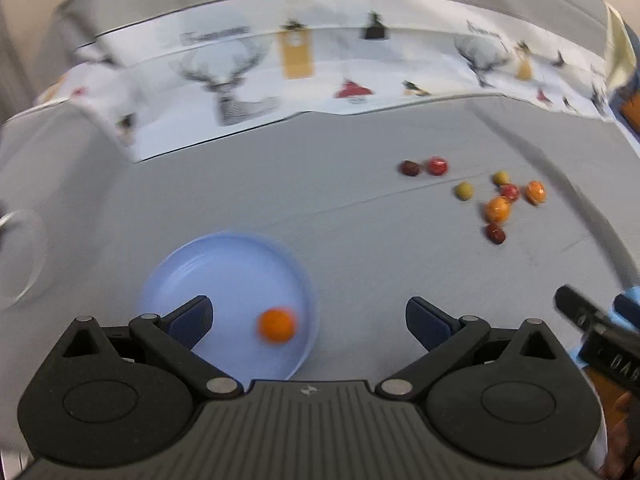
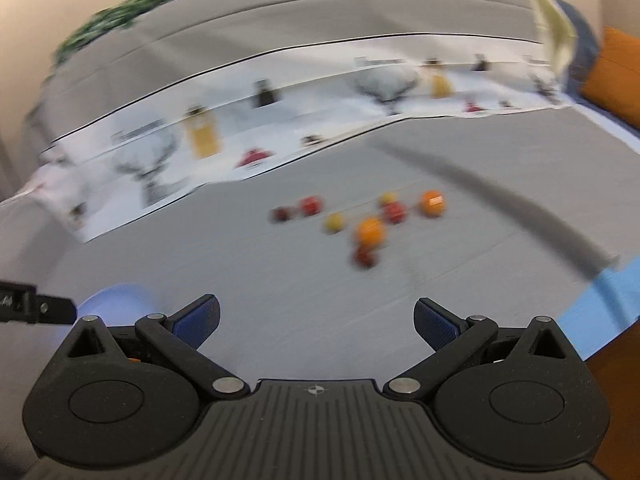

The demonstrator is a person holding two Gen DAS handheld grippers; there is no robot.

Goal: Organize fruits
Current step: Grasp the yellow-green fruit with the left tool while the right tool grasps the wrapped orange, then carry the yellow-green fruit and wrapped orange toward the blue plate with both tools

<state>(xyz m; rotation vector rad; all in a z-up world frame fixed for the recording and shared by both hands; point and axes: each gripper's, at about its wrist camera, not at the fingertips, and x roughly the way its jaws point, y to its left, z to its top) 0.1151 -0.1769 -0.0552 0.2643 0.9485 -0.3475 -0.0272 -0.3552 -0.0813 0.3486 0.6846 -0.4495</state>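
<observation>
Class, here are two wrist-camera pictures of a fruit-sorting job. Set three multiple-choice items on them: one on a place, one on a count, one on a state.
1. Where is the one fruit that is already sorted?
A. In the blue bowl
B. On the printed cloth
C. Between the right gripper's fingers

2. How many fruits lie loose on the grey cover?
A. Three
B. Eight
C. Twelve

3. How do the two grippers stand?
A. Both shut on fruit
B. Left shut, right open
C. Both open and holding nothing

Answers:
1. A: an orange fruit lies inside the blue bowl.
2. B: the loose fruits on the grey cover count eight in the left wrist view: two orange, two yellow-green, four red or dark red.
3. C: the left gripper and the right gripper each show fingers wide apart with nothing between them.
</observation>
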